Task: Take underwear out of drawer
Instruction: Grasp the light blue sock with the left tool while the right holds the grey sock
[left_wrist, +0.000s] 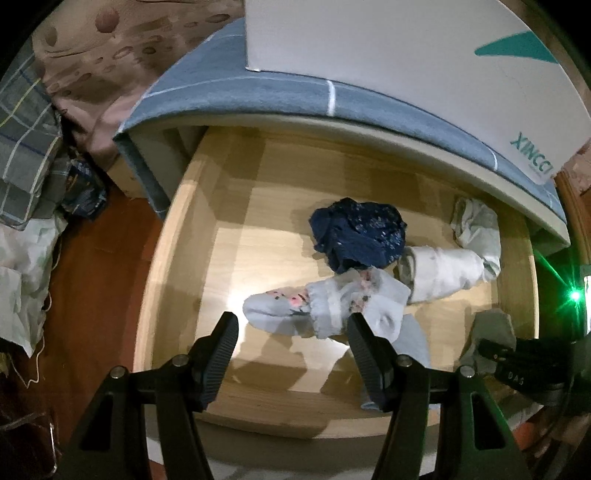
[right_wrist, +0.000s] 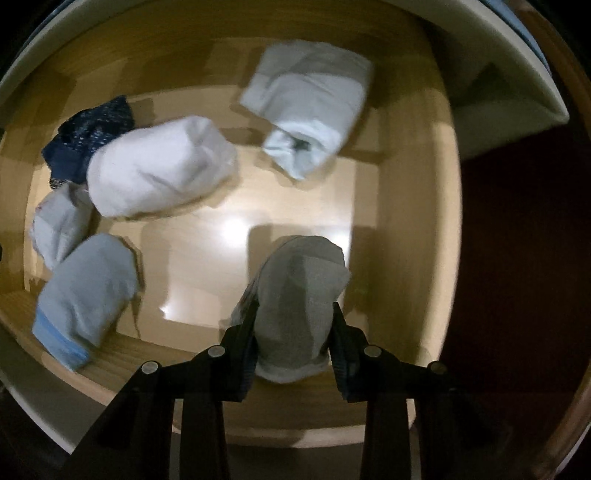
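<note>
Jaws of right hand-held gripper (right_wrist: 293, 332) pinch grey underwear (right_wrist: 299, 295) (inside drawer (right_wrist: 417, 206)).

Drawer (right_wrist: 417, 236): light wood, pulled open. Grey underwear (right_wrist: 299, 295): rolled bundle at front right, between gripper pads. Navy (right_wrist: 88, 136), white (right_wrist: 159, 166), pale blue (right_wrist: 88, 291) bundles lie left; folded white (right_wrist: 310, 99) at back.

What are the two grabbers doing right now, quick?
Left gripper: open, holding nothing, above the drawer.
Right gripper: jaws shut on the grey garment.
</note>
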